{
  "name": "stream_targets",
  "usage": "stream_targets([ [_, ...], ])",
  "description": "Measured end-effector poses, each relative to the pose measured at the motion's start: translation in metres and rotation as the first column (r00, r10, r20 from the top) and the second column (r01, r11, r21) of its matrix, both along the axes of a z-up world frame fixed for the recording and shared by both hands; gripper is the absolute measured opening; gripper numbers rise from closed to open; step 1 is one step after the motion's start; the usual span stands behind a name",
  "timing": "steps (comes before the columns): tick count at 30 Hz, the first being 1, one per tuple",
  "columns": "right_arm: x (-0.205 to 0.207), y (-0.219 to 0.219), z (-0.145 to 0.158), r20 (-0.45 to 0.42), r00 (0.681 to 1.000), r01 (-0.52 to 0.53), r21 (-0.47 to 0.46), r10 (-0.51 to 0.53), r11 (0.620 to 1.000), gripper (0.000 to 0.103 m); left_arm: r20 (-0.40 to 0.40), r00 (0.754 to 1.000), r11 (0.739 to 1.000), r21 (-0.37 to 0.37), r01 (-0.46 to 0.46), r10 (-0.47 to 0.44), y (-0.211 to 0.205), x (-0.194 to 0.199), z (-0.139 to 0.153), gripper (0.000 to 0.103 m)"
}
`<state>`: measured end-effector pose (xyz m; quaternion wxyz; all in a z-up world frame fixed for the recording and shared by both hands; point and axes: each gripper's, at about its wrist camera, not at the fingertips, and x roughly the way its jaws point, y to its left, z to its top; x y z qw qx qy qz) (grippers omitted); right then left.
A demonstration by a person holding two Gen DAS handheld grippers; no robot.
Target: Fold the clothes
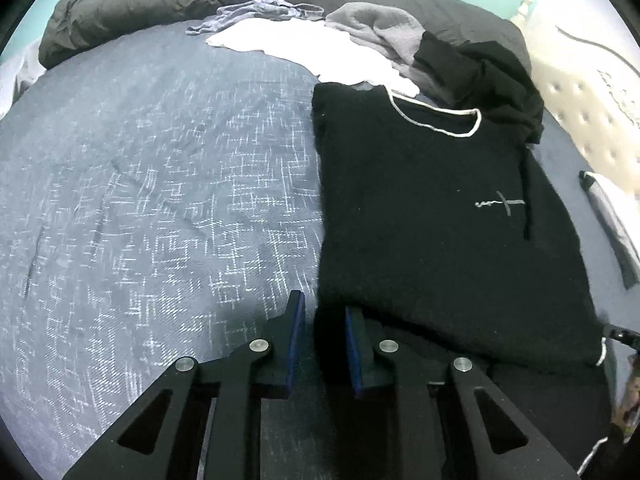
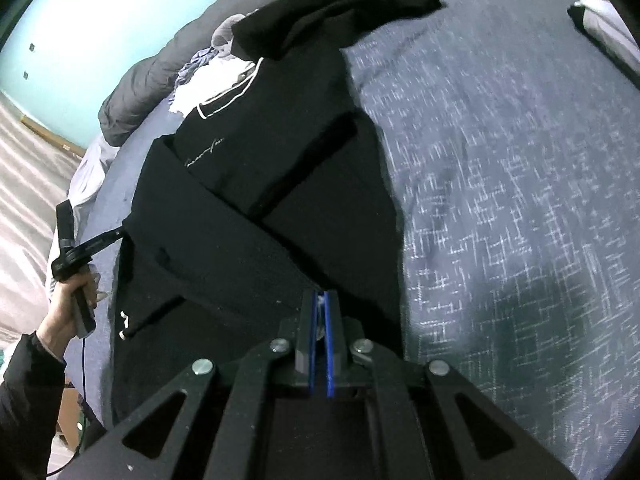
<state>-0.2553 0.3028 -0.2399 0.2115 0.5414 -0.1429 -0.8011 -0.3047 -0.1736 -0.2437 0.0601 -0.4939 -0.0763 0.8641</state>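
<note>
A black T-shirt (image 1: 420,208) lies spread on a bed (image 1: 140,184) covered in blue cloth with a white crosshatch print, its hem toward the near edge and its white-piped neckline pointing away, so the long axis runs from near to far. At the near hem the left gripper (image 1: 325,312) stands with its blue pads narrowly apart around a dark fold at the shirt's corner; whether they press on it cannot be told. The right gripper (image 2: 319,300) is closed tight on a bit of the shirt's white-trimmed edge, a sleeve folded slantwise across the body just ahead of it. A hand (image 2: 70,304) in a dark sleeve grips the left tool's handle at the mattress edge. Beyond the collar, crowding the far end, sit a crumpled black garment (image 1: 480,72), a white garment (image 1: 304,48) and a grey garment (image 1: 376,28), with a rolled dark duvet (image 1: 132,4) behind.
</note>
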Motion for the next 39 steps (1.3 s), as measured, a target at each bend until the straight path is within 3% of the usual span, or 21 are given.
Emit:
stream_targets([
  [7,-0.001,0.001,0.000,0.000,1.000,-0.005,-0.022,0.005,1.000,0.003,-0.037,0.995,0.994,0.055,-0.093,0.095,-0.019,0.012,0.027,0.027],
  [10,-0.002,-0.001,-0.001,0.001,1.000,-0.006,-0.028,0.006,1.000,0.003,-0.039,0.994,0.994,0.043,-0.100,0.101,-0.022,0.003,0.030,0.031],
  [12,-0.003,-0.001,-0.001,0.002,1.000,-0.007,-0.032,0.007,0.999,0.003,-0.036,0.996,0.996,0.038,-0.085,0.086,-0.020,-0.009,0.032,0.035],
  [17,-0.001,0.001,0.003,-0.002,1.000,-0.016,-0.038,0.016,0.999,0.006,-0.016,0.996,0.990,0.114,-0.083,0.086,-0.020,-0.056,0.033,0.039],
  [24,0.003,0.007,0.011,-0.011,0.999,-0.039,-0.034,0.039,0.999,0.006,-0.003,0.998,0.992,0.106,-0.070,0.070,-0.012,-0.124,0.031,0.045],
  [33,0.000,0.021,0.022,-0.059,0.998,0.021,-0.102,-0.028,0.995,0.006,0.036,0.997,0.990,0.123,-0.075,0.071,-0.019,-0.182,0.006,0.047],
  [35,-0.001,0.019,0.020,-0.060,0.998,0.023,-0.112,-0.030,0.993,0.006,0.049,0.997,0.988,0.137,-0.073,0.067,-0.021,-0.188,-0.002,0.034],
  [39,-0.002,0.013,0.015,-0.058,0.998,0.009,-0.113,-0.015,0.994,0.006,0.031,0.995,0.983,0.150,-0.103,0.100,-0.026,-0.192,-0.004,0.021],
])
